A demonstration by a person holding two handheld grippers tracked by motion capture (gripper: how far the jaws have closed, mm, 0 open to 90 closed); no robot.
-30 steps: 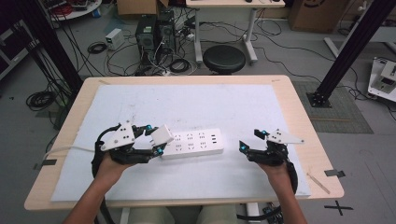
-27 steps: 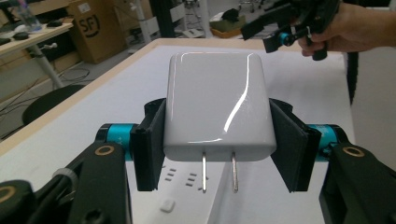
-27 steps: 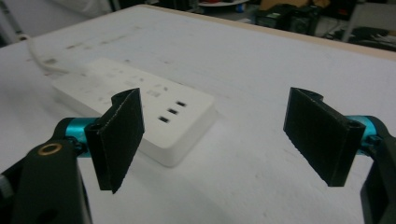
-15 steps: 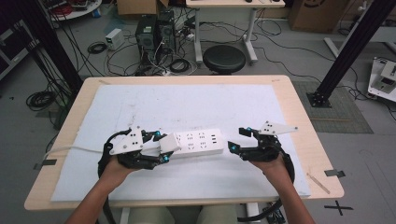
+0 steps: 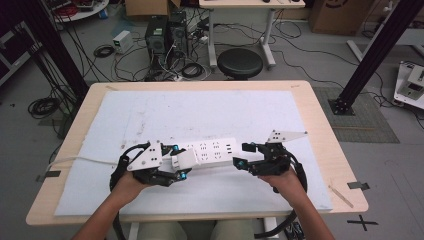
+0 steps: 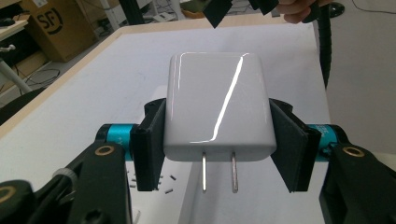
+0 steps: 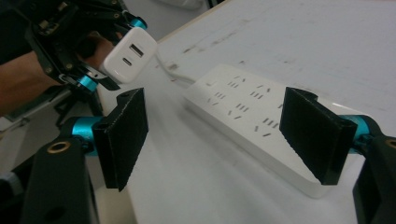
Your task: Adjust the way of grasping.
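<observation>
White charger plug (image 6: 218, 105): two flat metal prongs, glossy casing, two ports on its far face; clamped by its sides between the pads of the left hand-held gripper (image 5: 172, 162), held just above the near-left end of the power strip.

White power strip (image 5: 212, 151): long, several rows of sockets, lying flat on the white mat (image 5: 200, 115) toward the near edge of the counter (image 5: 320, 125); its white cord (image 5: 85, 160) runs off leftward.

Right hand-held gripper (image 5: 242, 156): jaws apart, having just been closing a little, one pad to each side of the strip's right end in its own view, nothing pressed between them.
</observation>
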